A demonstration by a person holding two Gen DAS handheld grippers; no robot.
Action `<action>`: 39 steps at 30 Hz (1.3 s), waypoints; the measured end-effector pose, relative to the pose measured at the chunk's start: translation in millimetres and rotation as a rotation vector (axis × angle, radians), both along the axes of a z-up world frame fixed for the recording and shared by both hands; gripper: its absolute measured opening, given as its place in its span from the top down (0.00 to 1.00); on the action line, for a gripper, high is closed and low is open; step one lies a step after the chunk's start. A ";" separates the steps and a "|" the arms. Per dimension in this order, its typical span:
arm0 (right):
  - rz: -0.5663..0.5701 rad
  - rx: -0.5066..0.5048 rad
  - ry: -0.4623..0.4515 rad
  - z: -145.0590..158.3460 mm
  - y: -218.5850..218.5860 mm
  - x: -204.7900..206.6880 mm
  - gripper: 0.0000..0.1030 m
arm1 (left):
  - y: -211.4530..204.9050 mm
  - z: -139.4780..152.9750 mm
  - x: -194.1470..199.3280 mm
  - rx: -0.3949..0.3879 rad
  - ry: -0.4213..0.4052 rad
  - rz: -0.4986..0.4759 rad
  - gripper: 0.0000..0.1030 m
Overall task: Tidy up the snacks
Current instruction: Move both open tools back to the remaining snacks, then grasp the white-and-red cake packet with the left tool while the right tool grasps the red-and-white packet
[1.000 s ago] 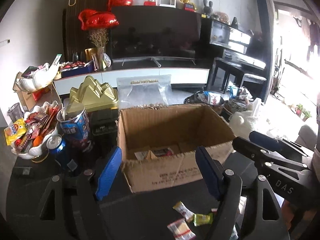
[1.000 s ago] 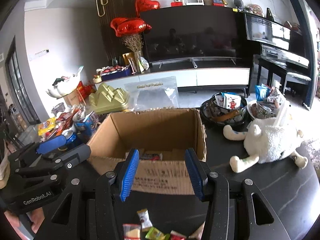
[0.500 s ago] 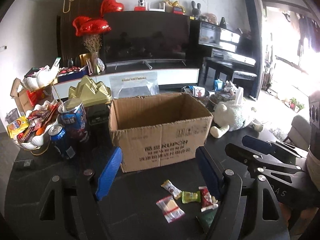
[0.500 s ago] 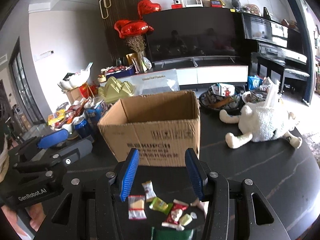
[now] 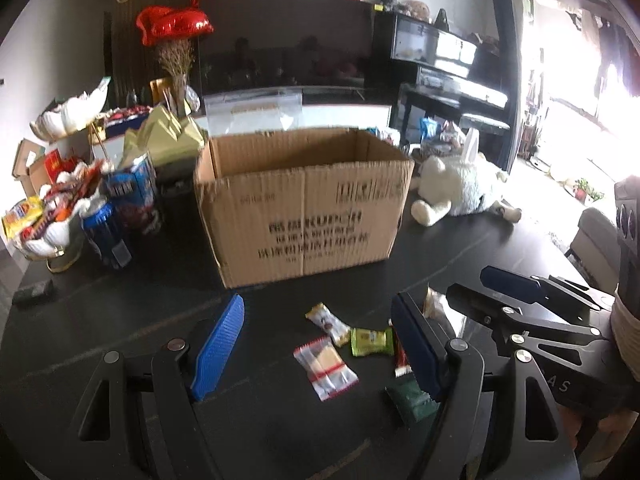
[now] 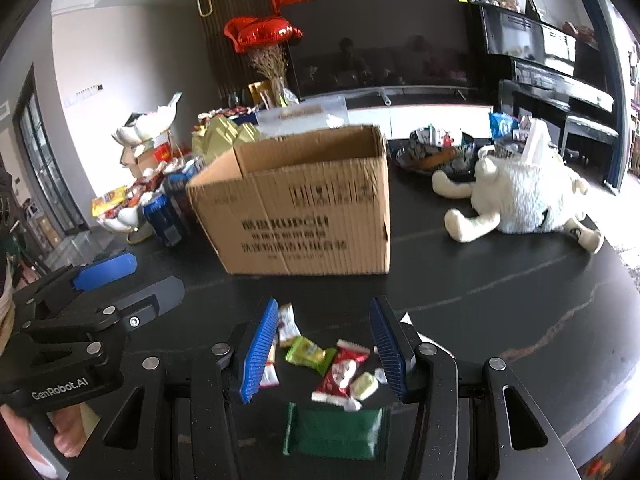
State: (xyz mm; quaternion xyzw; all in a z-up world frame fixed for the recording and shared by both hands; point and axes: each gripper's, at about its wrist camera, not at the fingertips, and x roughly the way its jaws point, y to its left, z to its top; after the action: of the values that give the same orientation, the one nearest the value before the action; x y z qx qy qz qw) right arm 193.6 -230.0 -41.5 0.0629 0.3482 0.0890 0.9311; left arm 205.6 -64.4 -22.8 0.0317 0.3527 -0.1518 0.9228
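Snacks [image 6: 324,364] – small bright wrapped pkts, loose on dark table [image 6: 500,300].

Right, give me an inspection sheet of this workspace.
Surface: dark table, mostly bare at the near right.
Job's things: loose snacks in front of an open box.
Clutter: plush toy, cans, snack bowls.
Grippers: left gripper and right gripper open, empty, over the snacks.
Cables: nothing seen.
Surroundings: TV, piano, red balloons.
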 end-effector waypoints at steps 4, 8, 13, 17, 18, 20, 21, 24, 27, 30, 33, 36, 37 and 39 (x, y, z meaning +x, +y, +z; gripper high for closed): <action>0.001 0.007 0.040 -17.9 -0.6 -2.2 0.52 | -1.0 -15.1 -1.3 -0.004 0.037 -0.006 0.27; 0.001 0.020 0.081 -33.4 -1.6 -0.9 0.52 | -2.2 -30.2 -1.1 0.001 0.065 -0.009 0.27; 0.005 0.029 0.124 -51.2 -1.5 3.3 0.52 | -1.3 -48.0 1.5 -0.008 0.112 -0.010 0.28; 0.014 0.028 0.147 -61.4 1.1 7.6 0.52 | 0.1 -61.8 5.2 -0.016 0.149 -0.013 0.29; 0.017 0.029 0.154 -64.3 1.6 8.9 0.52 | 0.1 -66.2 6.4 -0.015 0.159 -0.014 0.30; 0.020 0.027 0.164 -69.5 2.2 10.9 0.53 | 0.4 -72.2 8.8 -0.016 0.174 -0.018 0.31; 0.022 0.029 0.171 -72.0 2.1 11.8 0.53 | 0.1 -75.1 9.8 -0.016 0.182 -0.020 0.33; 0.029 0.036 0.193 -79.2 2.9 15.7 0.58 | -0.3 -82.3 12.1 -0.017 0.198 -0.024 0.34; 0.030 0.043 0.204 -84.4 3.2 20.2 0.60 | -1.0 -88.4 15.7 -0.026 0.216 -0.027 0.36; 0.028 0.046 0.214 -87.8 3.8 25.4 0.61 | -1.9 -94.6 21.6 -0.041 0.238 -0.029 0.38; 0.021 0.045 0.225 -92.6 2.8 28.8 0.64 | -3.7 -100.2 26.2 -0.044 0.251 -0.024 0.41; 0.018 0.044 0.228 -96.2 2.6 30.9 0.65 | -6.0 -106.5 31.5 -0.051 0.271 -0.024 0.44; 0.018 0.040 0.226 -96.3 2.3 31.6 0.66 | -6.7 -107.8 32.0 -0.050 0.273 -0.023 0.44; 0.019 0.037 0.224 -96.5 2.5 33.3 0.67 | -8.8 -112.1 35.2 -0.042 0.281 -0.015 0.44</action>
State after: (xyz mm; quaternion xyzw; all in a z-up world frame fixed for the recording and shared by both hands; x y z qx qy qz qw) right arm 226.9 -227.5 -138.0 0.0863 0.4489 0.0966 0.8842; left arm 240.8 -73.2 -134.9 -0.0068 0.4751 -0.1691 0.8635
